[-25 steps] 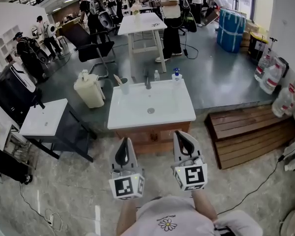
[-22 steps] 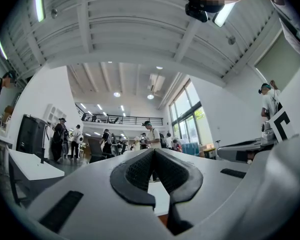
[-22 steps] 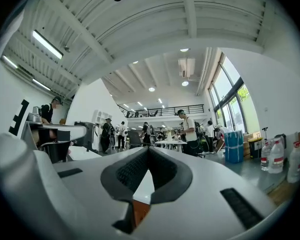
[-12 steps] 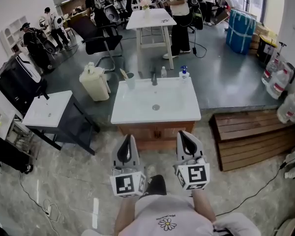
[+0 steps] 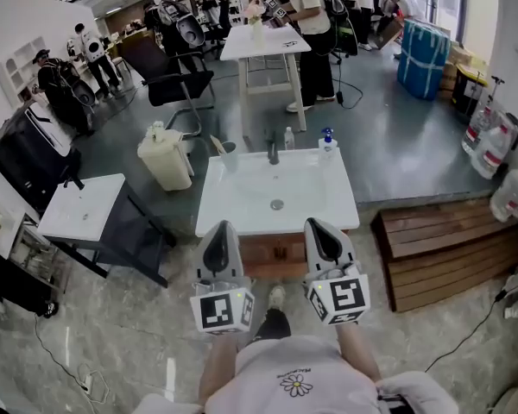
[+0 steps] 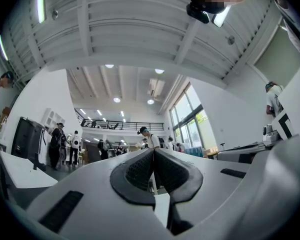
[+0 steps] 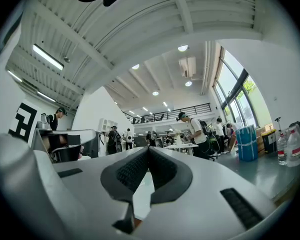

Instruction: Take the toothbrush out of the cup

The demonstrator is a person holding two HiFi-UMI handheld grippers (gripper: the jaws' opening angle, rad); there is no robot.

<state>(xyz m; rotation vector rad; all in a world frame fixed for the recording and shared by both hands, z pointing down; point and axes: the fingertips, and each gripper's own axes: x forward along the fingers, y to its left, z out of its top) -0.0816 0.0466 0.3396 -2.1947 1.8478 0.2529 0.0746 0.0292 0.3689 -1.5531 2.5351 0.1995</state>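
Toothbrush point(image 5: 217, 143): stands in the cup and leans out over its rim toward 10 o'clock.
Cup point(image 5: 230, 156): upright on the sink's back rim, at the far left corner, at 9 o'clock from the tap point(image 5: 273, 152).
Sink point(image 5: 242, 218): white basin on a wooden stand, with the drain near its middle.
Bottles: a small bottle point(image 5: 288, 138) and a pump bottle point(image 5: 328, 139) stand on the back rim, at 3 o'clock from the tap.
Left gripper point(image 5: 218, 228) point(image 6: 153, 151): jaws clenched together with nothing between them. The cup is at 12 o'clock from its tips, well apart, with the basin between.
Right gripper point(image 5: 321, 224) point(image 7: 148, 149): jaws also pressed together and empty. The cup is at 11 o'clock, well apart.
Hard to tell: the toothbrush is too small to tell which end is up. In both gripper views the gripper bodies fill the low part, and neither cup nor toothbrush can be made out there.
Cut off: the person's arms run off the bottom edge of the head view.
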